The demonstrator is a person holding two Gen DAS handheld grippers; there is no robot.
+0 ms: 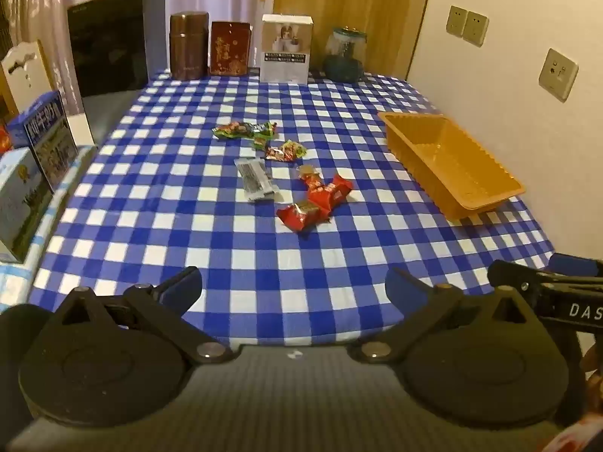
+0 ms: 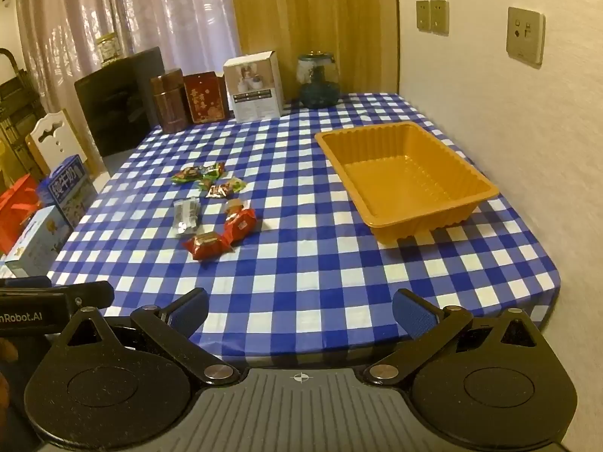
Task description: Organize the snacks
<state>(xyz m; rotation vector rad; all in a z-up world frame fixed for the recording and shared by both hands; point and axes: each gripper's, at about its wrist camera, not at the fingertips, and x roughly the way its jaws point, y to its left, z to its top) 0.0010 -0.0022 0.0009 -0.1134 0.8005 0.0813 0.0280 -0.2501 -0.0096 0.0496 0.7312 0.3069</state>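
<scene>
Snacks (image 1: pixel 286 173) well beyond both tongs

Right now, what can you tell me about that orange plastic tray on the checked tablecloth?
The orange plastic tray is a shallow rectangular container with ribbed, fluted walls and a flat rim, glossy and thin-looking. It sits upright and empty on the blue-and-white checked tablecloth, near the wall, apart from the snack packets. Nothing else touches it.
</scene>
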